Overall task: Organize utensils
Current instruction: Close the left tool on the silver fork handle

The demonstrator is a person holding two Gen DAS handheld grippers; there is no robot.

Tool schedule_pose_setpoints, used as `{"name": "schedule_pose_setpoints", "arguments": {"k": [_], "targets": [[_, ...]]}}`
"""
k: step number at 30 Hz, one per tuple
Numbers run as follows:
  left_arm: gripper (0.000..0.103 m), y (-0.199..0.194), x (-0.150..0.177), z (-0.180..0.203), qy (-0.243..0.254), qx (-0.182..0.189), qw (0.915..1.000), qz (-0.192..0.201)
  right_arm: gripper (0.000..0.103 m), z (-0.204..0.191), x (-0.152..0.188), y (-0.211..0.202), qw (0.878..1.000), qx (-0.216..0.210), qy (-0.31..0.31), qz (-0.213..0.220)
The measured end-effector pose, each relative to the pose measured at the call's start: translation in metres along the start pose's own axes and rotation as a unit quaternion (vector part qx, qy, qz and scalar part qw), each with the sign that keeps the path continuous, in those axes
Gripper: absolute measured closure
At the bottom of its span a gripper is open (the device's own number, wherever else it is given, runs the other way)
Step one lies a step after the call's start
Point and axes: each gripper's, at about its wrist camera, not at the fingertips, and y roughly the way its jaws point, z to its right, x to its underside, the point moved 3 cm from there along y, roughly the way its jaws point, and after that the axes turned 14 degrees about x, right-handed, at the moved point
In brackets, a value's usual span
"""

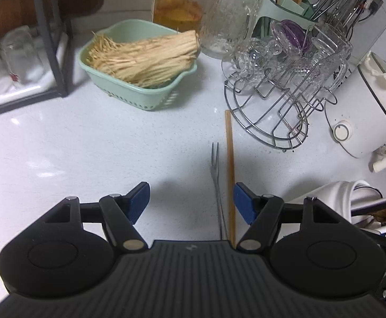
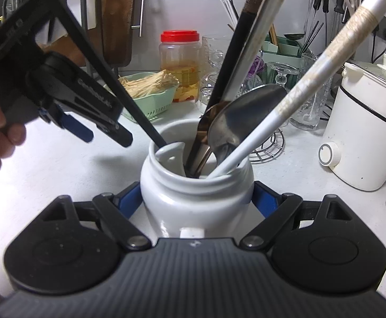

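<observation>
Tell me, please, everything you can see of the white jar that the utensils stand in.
The white jar looks like glazed ceramic, glossy, with a rounded body, a ridged neck and a wide open mouth. It stands upright on the pale countertop, gripped at its sides by the right claw, whose blue pads press against it. Leaning out of its mouth are a steel spoon, a white patterned handle, a black-handled utensil and a white ceramic spoon. Its base is hidden by the claw's body.
</observation>
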Motion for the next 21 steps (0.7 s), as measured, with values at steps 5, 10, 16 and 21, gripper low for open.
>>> {"name": "schedule_pose_setpoints", "arguments": {"k": [5, 10, 16, 21], "targets": [[0.043, 0.022, -0.008, -0.007, -0.023, 0.018, 0.9995, -0.012, 0.013, 0.002, -0.002, 0.004, 1.0, 0.007, 0.006, -0.001], [0.049, 0.041, -0.017, -0.006, -0.013, 0.012, 0.9998, -0.01, 0.013, 0.002, -0.002, 0.006, 1.0, 0.008, 0.008, 0.001], [0.062, 0.057, -0.025, -0.001, -0.011, 0.02, 0.9997, -0.007, 0.013, 0.002, -0.001, 0.006, 1.0, 0.009, 0.008, 0.005], [0.065, 0.068, -0.033, 0.004, 0.004, 0.008, 1.0, -0.001, 0.012, 0.002, -0.001, 0.005, 1.0, 0.011, 0.003, 0.005]]}}
